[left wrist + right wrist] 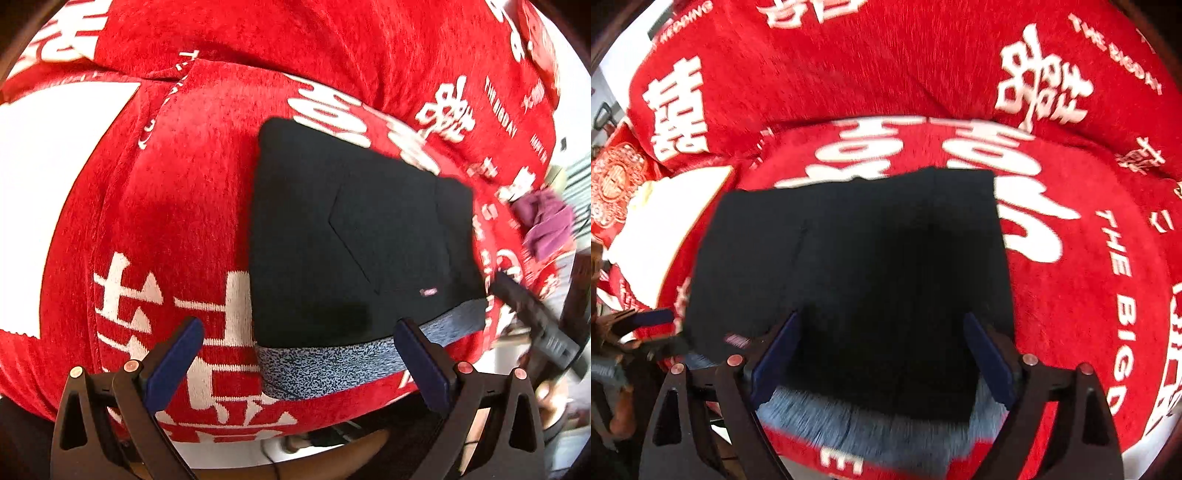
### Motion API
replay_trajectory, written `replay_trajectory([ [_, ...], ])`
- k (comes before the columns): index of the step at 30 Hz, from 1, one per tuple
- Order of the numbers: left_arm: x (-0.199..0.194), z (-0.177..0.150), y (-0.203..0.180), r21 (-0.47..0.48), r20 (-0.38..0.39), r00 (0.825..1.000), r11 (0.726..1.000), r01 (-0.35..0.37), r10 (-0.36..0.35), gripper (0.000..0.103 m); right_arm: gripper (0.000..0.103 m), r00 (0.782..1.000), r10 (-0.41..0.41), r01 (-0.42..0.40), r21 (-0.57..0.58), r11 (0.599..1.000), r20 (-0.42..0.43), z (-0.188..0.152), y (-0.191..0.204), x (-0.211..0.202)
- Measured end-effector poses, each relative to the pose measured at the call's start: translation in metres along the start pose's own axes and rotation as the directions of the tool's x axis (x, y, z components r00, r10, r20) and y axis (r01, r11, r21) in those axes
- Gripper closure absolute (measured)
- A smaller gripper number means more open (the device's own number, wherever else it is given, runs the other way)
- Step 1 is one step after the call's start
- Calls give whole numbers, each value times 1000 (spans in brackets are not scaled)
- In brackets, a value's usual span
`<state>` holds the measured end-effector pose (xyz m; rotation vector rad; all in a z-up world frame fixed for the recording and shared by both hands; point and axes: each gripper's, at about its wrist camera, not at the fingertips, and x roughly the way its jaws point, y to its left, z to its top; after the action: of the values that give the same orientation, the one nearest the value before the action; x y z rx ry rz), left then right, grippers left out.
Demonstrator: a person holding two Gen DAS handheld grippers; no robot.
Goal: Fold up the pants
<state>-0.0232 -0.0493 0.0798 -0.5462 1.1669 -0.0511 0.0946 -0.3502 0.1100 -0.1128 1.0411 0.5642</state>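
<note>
The black pants lie folded into a compact rectangle on the red sofa cover, with the grey-blue speckled waistband at the near edge. My left gripper is open and empty, just in front of the waistband's left part. In the right wrist view the same folded pants fill the centre, waistband nearest. My right gripper is open and empty, hovering over the pants' near half. The right gripper's body shows at the right in the left wrist view.
The red cover with white characters drapes a sofa seat and backrest. A white cushion lies left of the pants. A purple cloth sits at the far right. The sofa's front edge runs just below both grippers.
</note>
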Motion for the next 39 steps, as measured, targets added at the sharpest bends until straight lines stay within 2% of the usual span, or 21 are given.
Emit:
replay_trajectory([
  [1,-1,1,5,-22,2,1000,1000,-5,5,0,9,1000,-2,2,14,1000,27,-11,-5,-14],
  [3,0,2,8,-43,-3,998,997,-65,65,0,8,999,-36,34,53,998,39,-29,-19,-28],
  [6,4,3,-4,27,28,984,984,-174,174,0,8,996,-83,80,133,988,13,-60,-53,-37],
  [9,12,1,-22,89,45,977,974,-210,207,0,8,997,-74,72,207,976,-2,-76,-77,-37],
  [12,19,-2,-38,112,50,976,969,-218,214,0,8,1000,-31,31,218,975,0,-70,-79,-31],
  [17,20,-6,-51,133,76,966,958,-254,246,0,8,1000,-30,31,163,986,-9,-48,-62,-14],
  [22,19,-7,-57,170,94,956,942,-290,278,0,8,999,-33,33,116,993,-2,-45,-47,-11],
  [25,19,-6,-56,163,89,958,945,-283,272,0,8,999,-41,42,102,994,-12,-43,-46,-9],
  [32,22,-2,-53,159,77,967,955,-251,242,0,8,1000,13,-11,151,989,-9,-42,-62,-5],
  [36,30,7,-44,130,37,986,978,-164,160,0,8,997,81,-77,194,978,-8,-39,-76,7],
  [39,37,13,-31,77,-3,997,994,-82,83,0,8,984,178,-172,256,951,0,-36,-88,20],
])
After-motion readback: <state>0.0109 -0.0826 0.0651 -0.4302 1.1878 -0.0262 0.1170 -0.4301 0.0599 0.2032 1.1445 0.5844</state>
